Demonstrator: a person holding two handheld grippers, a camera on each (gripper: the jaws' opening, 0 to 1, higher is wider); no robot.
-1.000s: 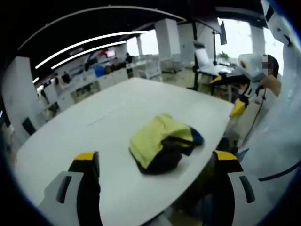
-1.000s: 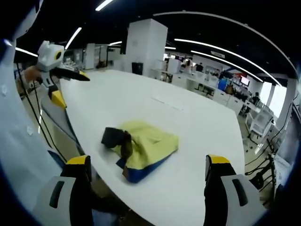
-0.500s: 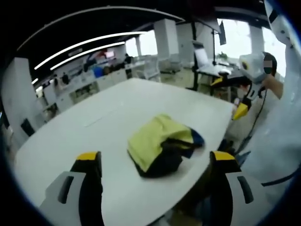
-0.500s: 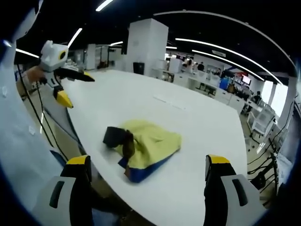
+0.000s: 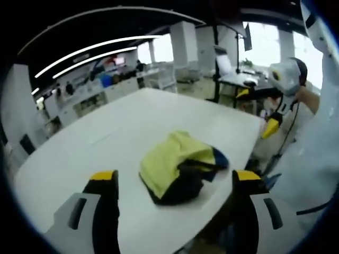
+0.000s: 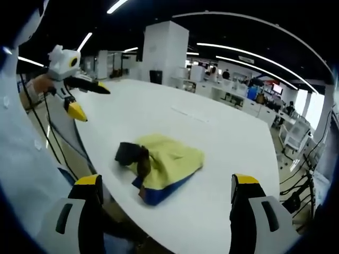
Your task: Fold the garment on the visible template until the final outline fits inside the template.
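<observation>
Two grippers wide and empty, one garment bunched near the table edge

Left gripper (image 5: pixel 175 185): jaws rise from the bottom of the left gripper view, spread wide, nothing between them. It hangs above the table, not touching cloth. Right gripper (image 6: pixel 165 185): same in the right gripper view, jaws far apart, empty, off the surface.

Between and just beyond the jaws, lower centre of both views, lies the garment (image 5: pixel 177 166): yellow, with dark blue and black parts. It is a loose crumpled heap, not a flat fold. It sits near the table's near edge, on the white table (image 5: pixel 106 143).

Template: faint marks show on the tabletop beyond the garment, centre of the right gripper view, well apart from the heap. Too faint to tell whether they are the template outline.

Each gripper shows in the other's view, held in the air at the person's side: upper right of the left gripper view, upper left of the right gripper view.

Progress, my judgement: early. Nothing is laid flat or squared; spreading, folding and fitting to the outline are all left.

Count: grippers 2; garments 1; tables in use 1.
</observation>
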